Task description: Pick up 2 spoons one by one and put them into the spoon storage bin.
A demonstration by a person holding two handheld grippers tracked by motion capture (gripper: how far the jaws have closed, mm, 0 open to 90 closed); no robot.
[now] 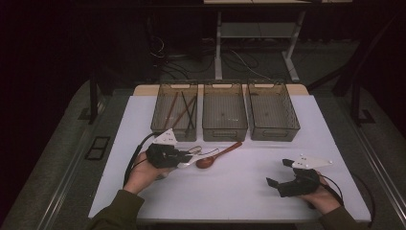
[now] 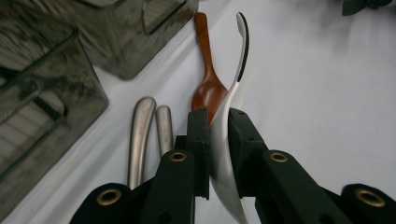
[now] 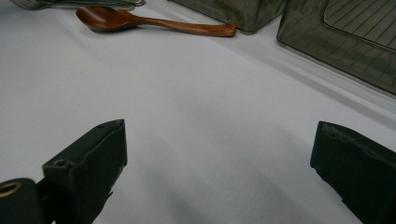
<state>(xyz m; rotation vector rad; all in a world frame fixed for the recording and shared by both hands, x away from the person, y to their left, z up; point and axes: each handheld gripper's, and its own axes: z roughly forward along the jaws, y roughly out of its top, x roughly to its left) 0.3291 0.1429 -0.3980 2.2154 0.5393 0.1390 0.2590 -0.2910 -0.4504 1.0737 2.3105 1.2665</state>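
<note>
Cutlery sorting looks to be at an early-to-middle stage. Of the three bins along the upper middle of the high view, the left bin (image 1: 174, 112) already holds chopsticks (image 1: 181, 111), while the middle bin (image 1: 224, 115) and the right bin (image 1: 273, 112) appear empty apart from small specks. Still out on the table (image 1: 239, 187) are a wooden spoon (image 1: 218, 154), at the centre of the high view, and two metal handles (image 2: 148, 135) at lower left of the left gripper view — so most pieces are left to place.

The left gripper (image 2: 217, 140) is clamped on a white spoon (image 2: 229, 116), its pads (image 2: 198, 140) pressing either side near the bowl; the spoon stands on edge, just beside the wooden spoon. The right gripper (image 1: 278, 173), at lower right of the high view, has its jaws spread wide over bare table — holding nothing.
</note>
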